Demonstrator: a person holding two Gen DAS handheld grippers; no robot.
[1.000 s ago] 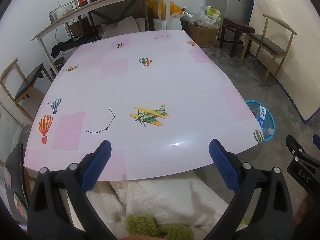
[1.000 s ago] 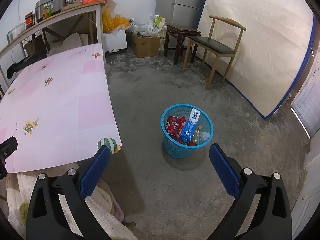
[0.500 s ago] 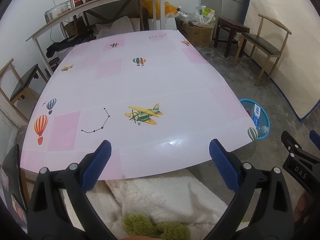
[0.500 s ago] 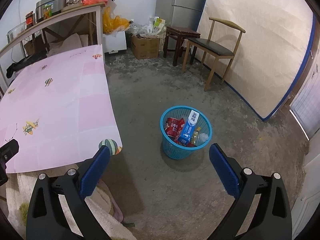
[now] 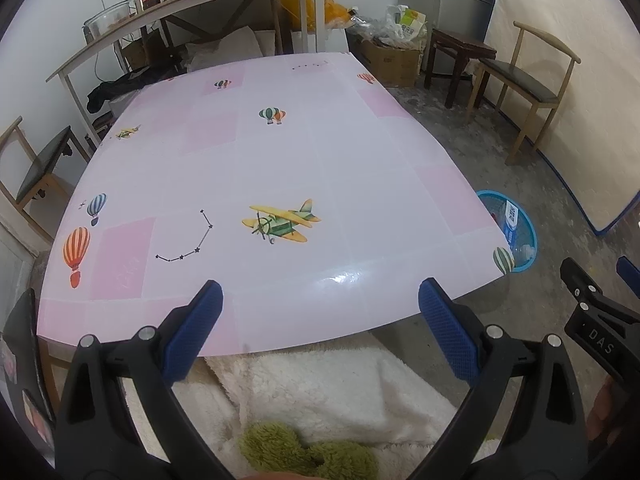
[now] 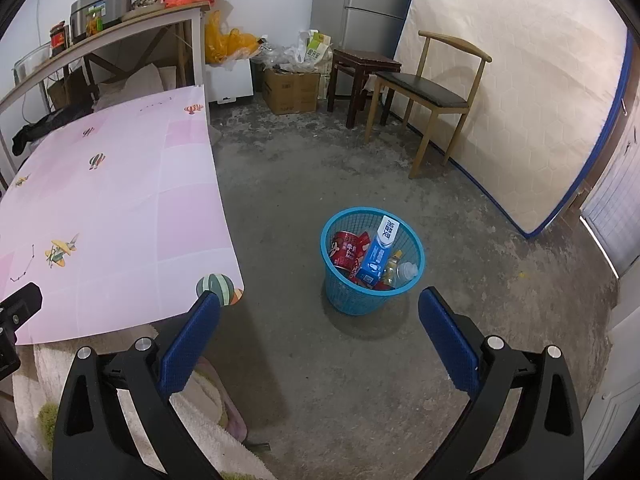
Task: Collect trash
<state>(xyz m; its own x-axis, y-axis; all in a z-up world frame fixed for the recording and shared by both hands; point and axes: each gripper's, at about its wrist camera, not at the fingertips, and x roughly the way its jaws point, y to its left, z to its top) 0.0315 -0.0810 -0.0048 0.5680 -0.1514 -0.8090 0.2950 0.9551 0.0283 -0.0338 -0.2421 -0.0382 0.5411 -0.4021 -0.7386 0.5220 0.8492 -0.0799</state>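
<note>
Two views split the room between them. From the right wrist the blue basket (image 6: 372, 264) stands in full on the concrete floor, just off the corner of the table (image 6: 120, 208), with trash inside: one red can (image 6: 346, 250), one blue-and-white tube (image 6: 380, 254) leaning upright, and what looks like one clear bottle (image 6: 400, 270), though the mesh hides part of it. From the left wrist only a sliver of that basket (image 5: 520, 232) peeks past the edge of the pink cloth-covered table (image 5: 280, 160), whose whole bare top shows here.

The left gripper (image 5: 320, 320) hovers level over the table's near edge, fingers spread wide with nothing between them. The right gripper (image 6: 320, 328) hangs above the floor, pointed toward the basket, fingers likewise wide apart and empty; its black body (image 5: 600, 320) intrudes at the left view's right edge.
</note>
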